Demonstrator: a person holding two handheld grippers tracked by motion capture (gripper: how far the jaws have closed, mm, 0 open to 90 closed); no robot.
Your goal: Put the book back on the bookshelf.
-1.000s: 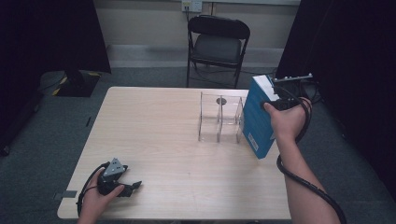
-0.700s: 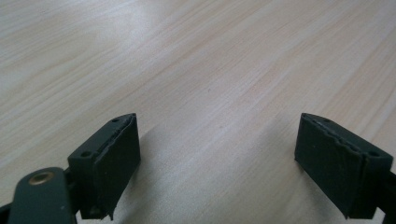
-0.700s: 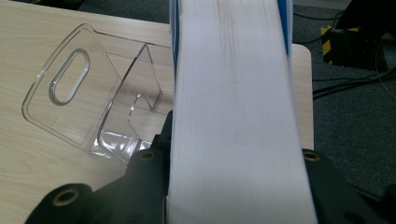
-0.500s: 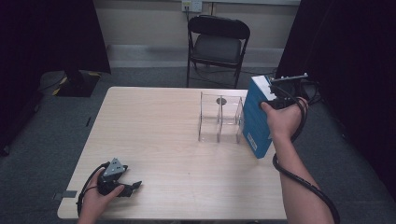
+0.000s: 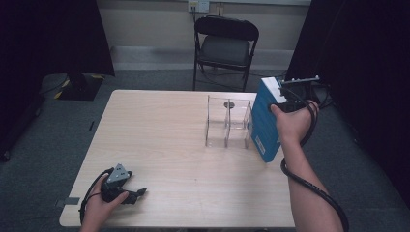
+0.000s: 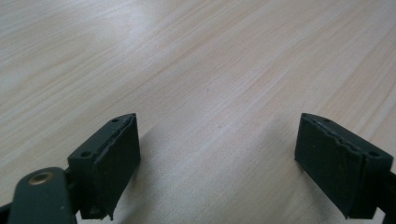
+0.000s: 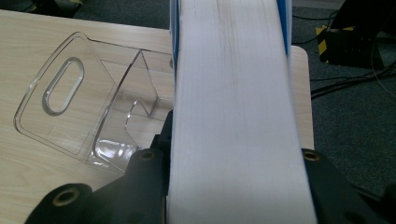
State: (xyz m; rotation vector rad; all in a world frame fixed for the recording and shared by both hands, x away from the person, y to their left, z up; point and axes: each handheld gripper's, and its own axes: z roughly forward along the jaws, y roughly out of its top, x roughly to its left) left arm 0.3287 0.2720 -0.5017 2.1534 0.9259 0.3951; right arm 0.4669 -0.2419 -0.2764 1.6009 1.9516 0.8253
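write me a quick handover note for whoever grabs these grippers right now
Right gripper: shut on the blue book, held upright at the table's right edge, just right of the clear rack.
Left gripper: open, nothing between its jaws, resting on the table near the front left corner.
Done: book picked up and brought beside the rack.
Left: probably slot the book into a rack compartment, then release.

Blue book (image 5: 265,123), white page edge; clear acrylic rack (image 5: 227,121); pale wood-grain table (image 5: 159,130); black chair (image 5: 225,46).
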